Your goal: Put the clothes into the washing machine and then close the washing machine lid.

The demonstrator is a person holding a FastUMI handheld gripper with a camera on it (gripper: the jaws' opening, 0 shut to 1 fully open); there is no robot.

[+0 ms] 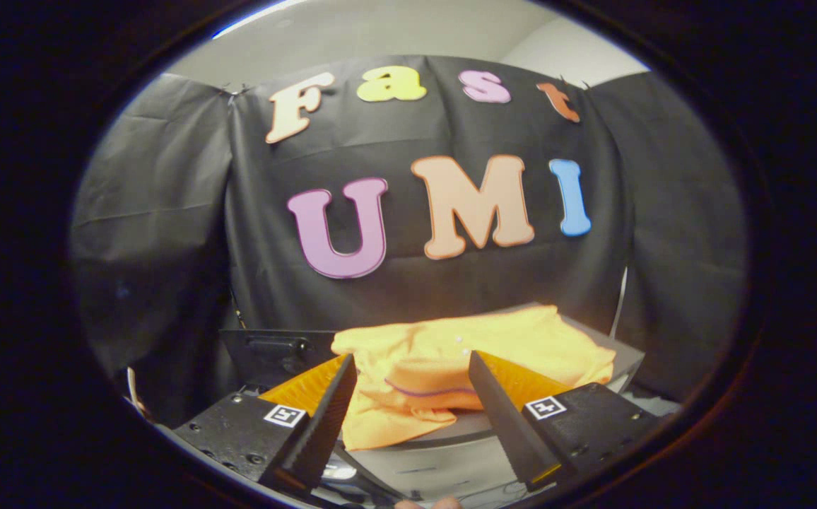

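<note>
An orange garment (pixel 465 353) with a thin purple seam lies crumpled on top of the grey washing machine (pixel 451 445), draping over its front edge. My gripper (pixel 412 367) is open, its two fingers spread apart on either side of the garment's near fold. The cloth sits between and just beyond the fingertips, and neither finger presses on it. A dark raised panel (pixel 274 350), which looks like the machine's lid, stands behind the left finger. The drum opening is hidden.
Black cloth walls close the booth behind and on both sides of the machine. A pale cable (pixel 620 297) hangs down at the machine's right rear. A fingertip of the person's hand (pixel 426 503) peeks in below the fingers.
</note>
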